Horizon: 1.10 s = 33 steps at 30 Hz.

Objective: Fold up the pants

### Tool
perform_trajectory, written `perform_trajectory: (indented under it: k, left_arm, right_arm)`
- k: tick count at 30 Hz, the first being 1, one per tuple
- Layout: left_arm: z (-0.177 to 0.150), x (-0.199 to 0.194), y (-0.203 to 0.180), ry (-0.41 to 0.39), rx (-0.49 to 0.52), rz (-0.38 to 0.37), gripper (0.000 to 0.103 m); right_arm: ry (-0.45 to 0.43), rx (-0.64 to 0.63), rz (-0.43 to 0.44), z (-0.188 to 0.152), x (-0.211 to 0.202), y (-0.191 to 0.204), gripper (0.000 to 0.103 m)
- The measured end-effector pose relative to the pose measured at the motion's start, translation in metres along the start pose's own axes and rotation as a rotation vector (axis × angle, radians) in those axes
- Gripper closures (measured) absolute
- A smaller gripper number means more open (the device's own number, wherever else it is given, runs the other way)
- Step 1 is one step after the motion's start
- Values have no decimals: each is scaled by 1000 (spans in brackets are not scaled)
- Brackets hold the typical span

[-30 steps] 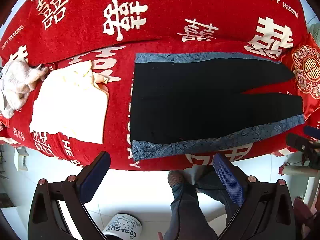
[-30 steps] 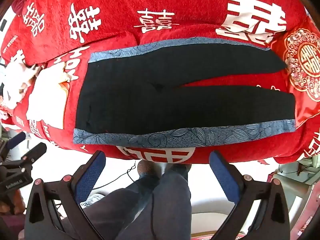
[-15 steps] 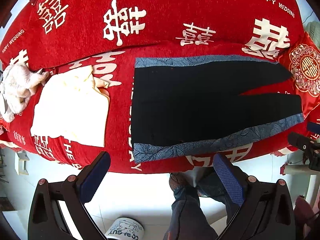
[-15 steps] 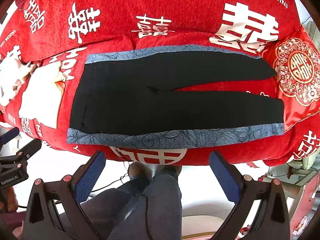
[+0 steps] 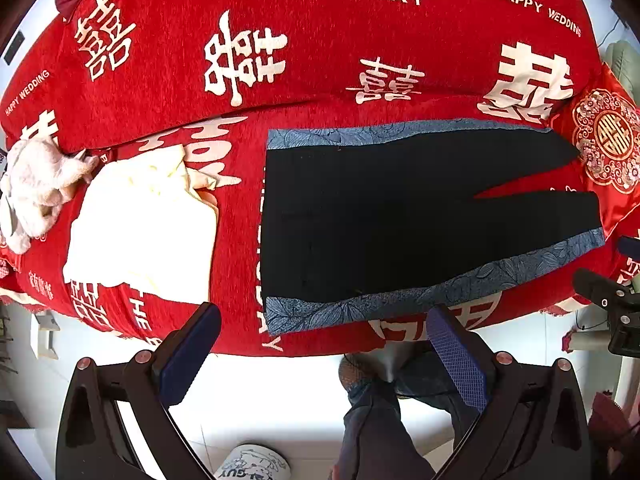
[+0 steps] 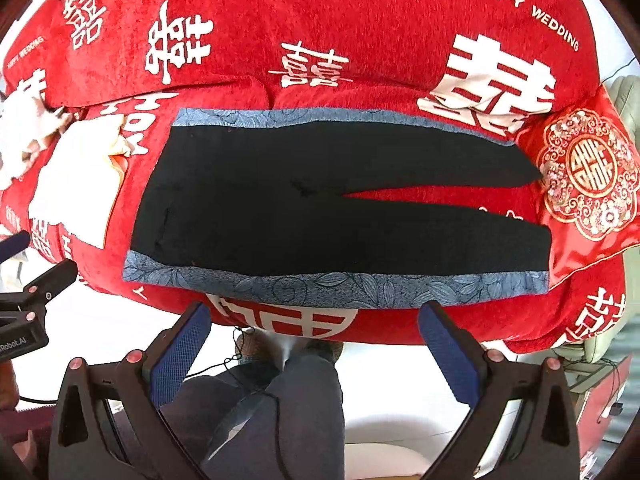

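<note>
Black pants (image 5: 380, 216) (image 6: 320, 208) with blue floral side stripes lie flat on a red sofa (image 5: 320, 48) (image 6: 320, 20), waistband to the left, legs to the right and slightly parted. My left gripper (image 5: 320, 332) hangs open just off the sofa's front edge, below the near stripe by the waist end. My right gripper (image 6: 316, 324) is open too, in front of the near stripe's middle. Neither touches the cloth. The other gripper shows at the edge of each view (image 5: 608, 292) (image 6: 36, 284).
A folded cream garment (image 5: 144, 232) (image 6: 80, 184) lies left of the pants, with a white plush toy (image 5: 36, 188) beyond it. An embroidered red cushion (image 5: 608, 140) (image 6: 588, 176) sits at the leg ends. A person's legs (image 6: 256, 408) stand on the white floor below.
Both grippers have drawn back and risen slightly, so the sofa and pants sit higher and smaller in view. The pants have not moved.
</note>
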<state>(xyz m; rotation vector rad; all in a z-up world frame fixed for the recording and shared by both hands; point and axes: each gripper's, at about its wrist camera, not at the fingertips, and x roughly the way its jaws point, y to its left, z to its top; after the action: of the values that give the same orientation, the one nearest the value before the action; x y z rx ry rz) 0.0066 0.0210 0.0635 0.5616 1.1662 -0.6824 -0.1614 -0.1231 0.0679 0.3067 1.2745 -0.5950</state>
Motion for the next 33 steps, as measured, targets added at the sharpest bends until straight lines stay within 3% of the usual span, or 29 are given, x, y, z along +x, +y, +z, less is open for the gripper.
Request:
perform_trajectory:
  k: [33]
  left_arm:
    - [-5,-1,4,-1,-9,-12,0]
  right_arm:
    - [-12,-23,-27,0,-3,8,0]
